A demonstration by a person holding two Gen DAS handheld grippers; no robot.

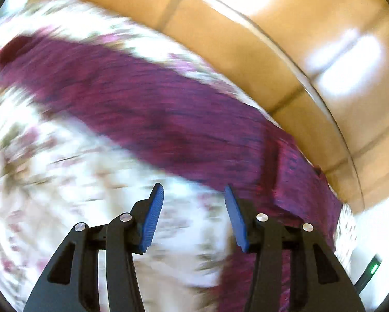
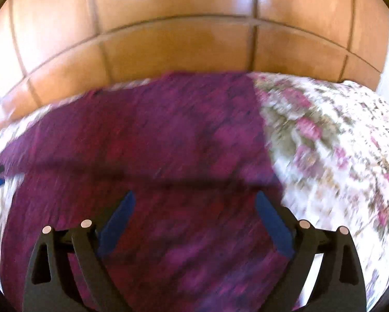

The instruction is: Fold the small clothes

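- Cloth first: the purple garment [image 2: 147,140] lies spread on the floral bedspread [image 2: 337,140], under and ahead of my right hand-held gripper [image 2: 194,223].
- My right hand-held gripper is released, jaws wide, nothing between them.
- My left hand-held gripper [image 1: 193,215] is also released, over bedspread, with the garment just ahead and to its right.
- I judge we are between folds; next I must pick an edge to pinch.
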